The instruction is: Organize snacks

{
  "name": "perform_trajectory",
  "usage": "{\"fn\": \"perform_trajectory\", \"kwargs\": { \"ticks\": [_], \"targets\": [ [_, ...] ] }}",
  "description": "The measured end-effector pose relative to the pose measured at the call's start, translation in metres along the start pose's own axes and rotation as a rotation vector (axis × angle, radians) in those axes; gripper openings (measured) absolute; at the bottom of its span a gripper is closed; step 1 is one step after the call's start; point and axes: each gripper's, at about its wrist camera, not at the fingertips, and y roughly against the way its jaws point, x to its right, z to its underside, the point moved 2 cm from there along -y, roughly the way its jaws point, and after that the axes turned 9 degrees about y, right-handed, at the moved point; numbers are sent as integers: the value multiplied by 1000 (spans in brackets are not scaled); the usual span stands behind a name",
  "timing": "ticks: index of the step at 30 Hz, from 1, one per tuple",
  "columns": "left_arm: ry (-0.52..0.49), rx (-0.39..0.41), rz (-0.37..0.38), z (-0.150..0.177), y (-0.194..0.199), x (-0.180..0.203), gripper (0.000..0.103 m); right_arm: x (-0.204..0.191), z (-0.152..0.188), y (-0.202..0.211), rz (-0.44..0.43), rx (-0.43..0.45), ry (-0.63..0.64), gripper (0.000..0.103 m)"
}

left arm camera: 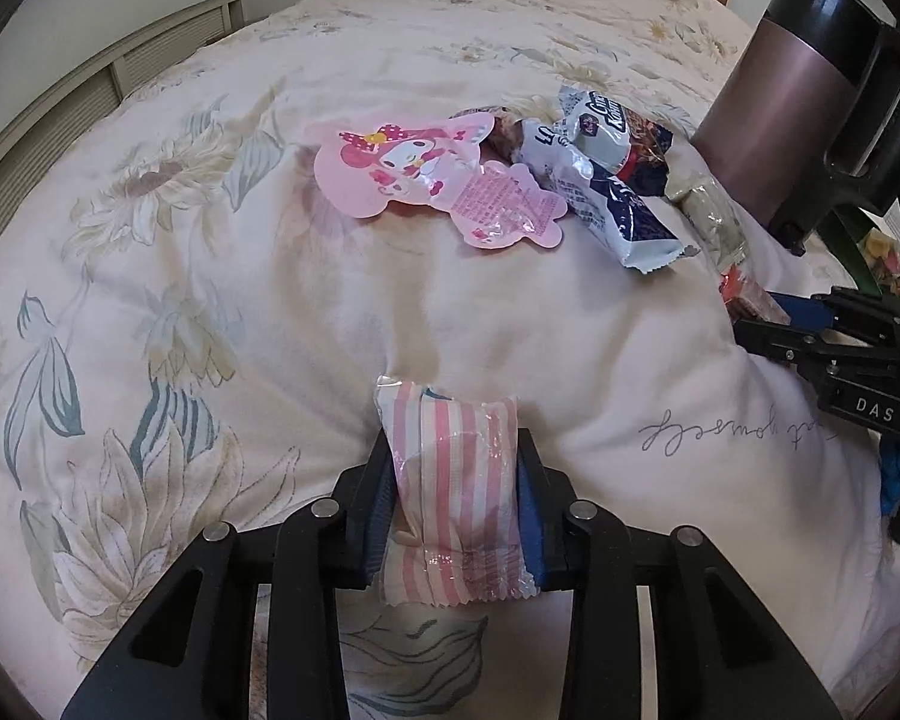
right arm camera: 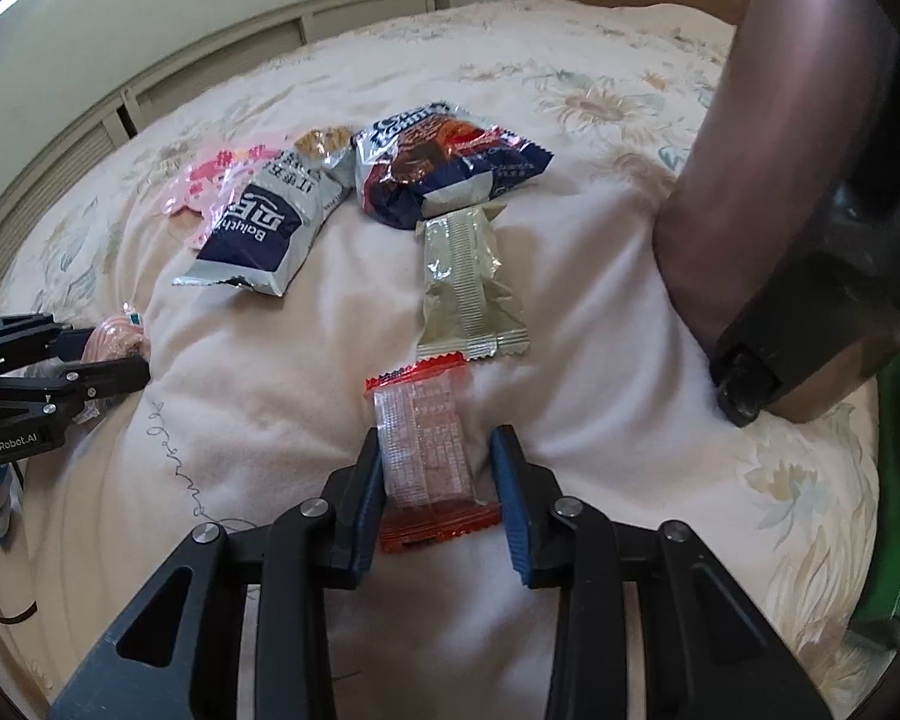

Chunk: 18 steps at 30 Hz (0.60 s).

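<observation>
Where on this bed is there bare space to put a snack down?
Bare quilt lies open left of the pink character pouch, and between it and the striped packet. It is crowded from that pouch across to the kettle.

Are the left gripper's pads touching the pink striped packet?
Touching. The left wrist view shows the left gripper with both pads pressed against the sides of the pink striped packet, no gap on either side.

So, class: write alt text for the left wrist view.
The left gripper clamps a pink-striped snack packet over a floral bedspread. Beyond lie a pink cartoon pouch and other snack bags; a brown kettle stands at right.
</observation>
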Motion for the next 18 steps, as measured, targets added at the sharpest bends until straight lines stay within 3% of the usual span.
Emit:
{"fn": "perform_trajectory", "kwargs": {
  "ticks": [8,18],
  "targets": [
    [-19,21,-42,4,10,6,24,-4,-3,8,-3,-20,-20,20],
    [13,45,-30,12,29,20,24,-25,10,31,-8,-8,-49,20]
  ]
}}
